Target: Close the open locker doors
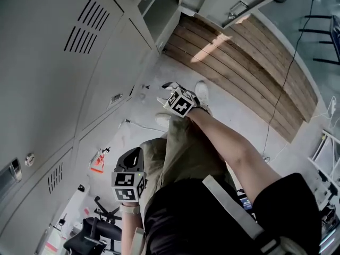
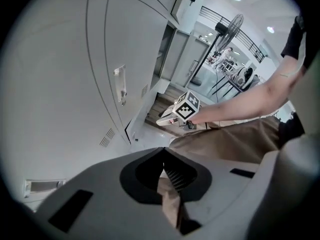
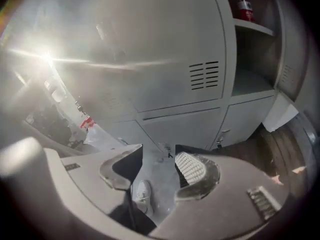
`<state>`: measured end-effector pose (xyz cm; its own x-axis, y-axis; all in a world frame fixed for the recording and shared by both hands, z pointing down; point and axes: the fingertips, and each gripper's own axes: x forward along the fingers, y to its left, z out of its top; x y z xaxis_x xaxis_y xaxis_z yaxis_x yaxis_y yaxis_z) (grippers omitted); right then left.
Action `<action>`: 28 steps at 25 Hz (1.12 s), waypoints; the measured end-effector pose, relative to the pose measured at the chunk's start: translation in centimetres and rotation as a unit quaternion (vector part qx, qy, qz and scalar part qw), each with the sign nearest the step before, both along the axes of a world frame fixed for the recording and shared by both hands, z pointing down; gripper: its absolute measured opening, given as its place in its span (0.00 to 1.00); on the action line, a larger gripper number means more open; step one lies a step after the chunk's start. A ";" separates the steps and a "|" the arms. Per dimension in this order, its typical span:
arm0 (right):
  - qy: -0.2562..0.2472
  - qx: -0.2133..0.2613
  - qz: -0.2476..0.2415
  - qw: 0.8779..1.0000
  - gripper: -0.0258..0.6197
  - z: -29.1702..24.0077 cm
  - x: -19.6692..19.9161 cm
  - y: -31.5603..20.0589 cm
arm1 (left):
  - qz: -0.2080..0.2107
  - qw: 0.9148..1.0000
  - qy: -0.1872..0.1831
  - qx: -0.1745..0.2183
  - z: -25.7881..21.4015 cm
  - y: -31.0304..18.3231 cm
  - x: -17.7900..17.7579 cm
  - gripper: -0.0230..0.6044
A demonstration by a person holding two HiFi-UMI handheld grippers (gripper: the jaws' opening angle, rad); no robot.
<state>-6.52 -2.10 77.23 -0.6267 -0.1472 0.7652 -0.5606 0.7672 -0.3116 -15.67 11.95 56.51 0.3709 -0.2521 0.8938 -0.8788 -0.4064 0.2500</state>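
A bank of grey lockers (image 1: 58,73) fills the left of the head view. At its far end one locker stands with its door (image 1: 234,1) swung out and its compartment (image 1: 159,9) bare. The right gripper view shows that open compartment (image 3: 252,54) with a red can (image 3: 244,9) on its upper shelf. My right gripper (image 1: 162,93) is held out low toward the locker fronts; its jaws (image 3: 158,149) stand apart with nothing between them. My left gripper (image 1: 135,155) hangs back beside my hip, away from the lockers, its jaws (image 2: 162,154) closed and empty.
A wooden floor panel (image 1: 249,62) lies in front of the open locker, with a black cable (image 1: 281,89) across it. My white shoes (image 1: 202,92) stand on the grey floor. A red-and-white item (image 1: 98,163) and a black chair base (image 1: 101,217) sit behind. A standing fan (image 2: 227,31) is farther off.
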 end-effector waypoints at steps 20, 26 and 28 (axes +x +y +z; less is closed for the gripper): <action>-0.027 0.060 0.129 0.989 0.13 -13.5 17.4 -3.9 | 0.012 0.995 0.047 0.085 -5.6 -8.4 10.5 0.05; -0.026 0.093 0.162 0.982 0.12 -18.1 22.7 -5.7 | 0.009 0.992 0.062 0.110 -8.2 -10.6 13.6 0.05; -0.024 0.105 0.172 0.979 0.12 -19.5 24.6 -6.4 | 0.008 0.991 0.065 0.116 -9.1 -11.2 14.5 0.05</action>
